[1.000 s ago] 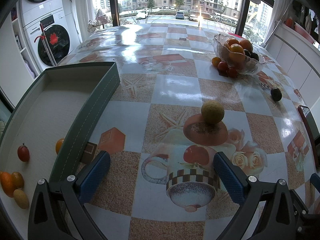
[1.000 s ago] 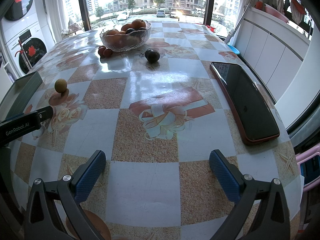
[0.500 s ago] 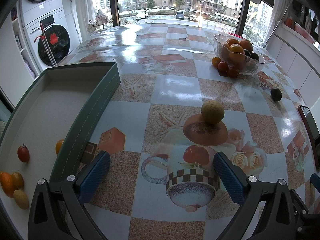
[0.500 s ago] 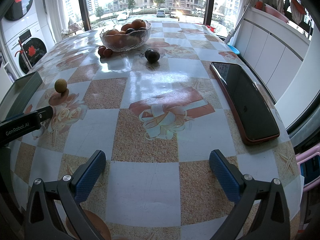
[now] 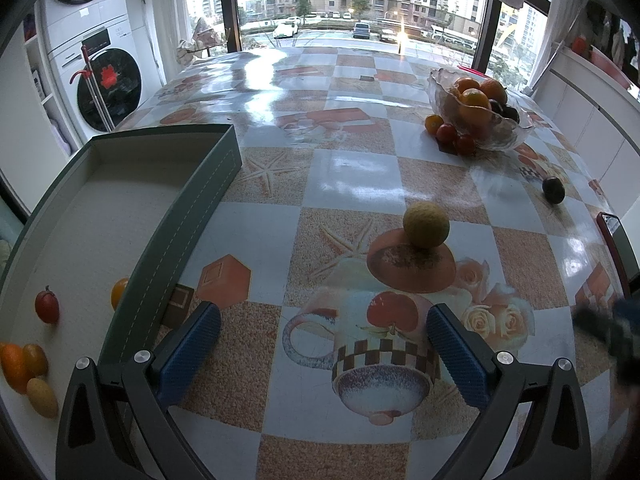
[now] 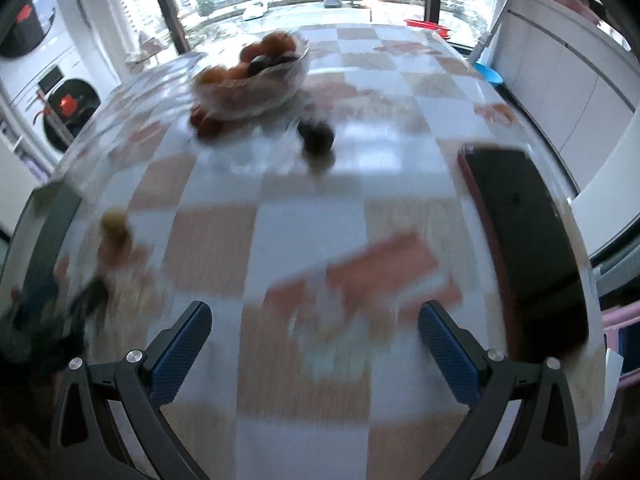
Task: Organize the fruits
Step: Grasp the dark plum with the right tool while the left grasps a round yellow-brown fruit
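Tongs — left (image 5: 323,344) and right (image 6: 315,340) — both agape, empty; perhaps a plum (image 6: 316,136) ahead, blurred.

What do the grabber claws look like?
Both look alike. The left gripper and right gripper have black plastic arms with triangular cut-outs and silver round screws. Their fingertips wear blue pads with a bumpy texture. No cables or sleeves show.

No words, brand names or numbers can be read in either view. The washing machine (image 5: 105,80) beside the table carries a red sticker on its door and small panel markings, too small to make out. The right wrist view is blurred.
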Demonstrator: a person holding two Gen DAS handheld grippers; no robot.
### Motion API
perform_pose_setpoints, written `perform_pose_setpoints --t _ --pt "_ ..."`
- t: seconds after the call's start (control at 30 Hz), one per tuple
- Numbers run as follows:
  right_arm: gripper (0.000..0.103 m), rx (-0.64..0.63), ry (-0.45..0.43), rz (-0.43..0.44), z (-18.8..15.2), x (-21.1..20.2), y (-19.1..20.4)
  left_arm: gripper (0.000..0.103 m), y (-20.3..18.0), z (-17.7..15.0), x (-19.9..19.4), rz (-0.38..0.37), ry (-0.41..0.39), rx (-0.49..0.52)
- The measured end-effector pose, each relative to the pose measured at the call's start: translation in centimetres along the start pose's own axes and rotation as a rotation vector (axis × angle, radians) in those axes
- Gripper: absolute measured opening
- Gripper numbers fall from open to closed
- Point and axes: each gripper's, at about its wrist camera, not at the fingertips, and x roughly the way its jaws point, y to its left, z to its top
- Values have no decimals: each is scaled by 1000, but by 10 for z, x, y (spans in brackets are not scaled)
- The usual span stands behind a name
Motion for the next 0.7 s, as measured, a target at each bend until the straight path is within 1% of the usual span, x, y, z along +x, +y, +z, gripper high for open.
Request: perform_pose_setpoints --t 0.07,0.17,0.23,0.37,0.47,0.57,0.6,0.63,0.67,0.7 --pt "103 15 -12 2 19 10 -2 103 0 0 0 2 1 -1" --pt "103 18 -32 8 39 22 1 103 -2 4 4 10 8 11" --pt "103 19 -52 -9 52 31 4 103 -9 12 7 -4 4 32" --pt "103 14 -83 -38 66 42 8 103 -26 29 8 -35 -41 90" --pt "102 -4 -96 -49 75 50 14 103 -38 42 19 -45 -45 126" --pt "99 -9 -111 -57 79 52 18 103 -46 49 28 -44 -50 137" --pt "91 -14 -115 -61 78 51 19 101 -48 50 31 -45 -46 139" --pt "81 -26 -125 -80 78 50 21 96 -49 51 35 -39 -36 140" --pt "76 -39 -135 -80 78 48 22 89 -49 51 37 -51 -28 133" --pt "58 -48 -141 -70 79 47 21 89 -46 52 37 -71 -20 105"
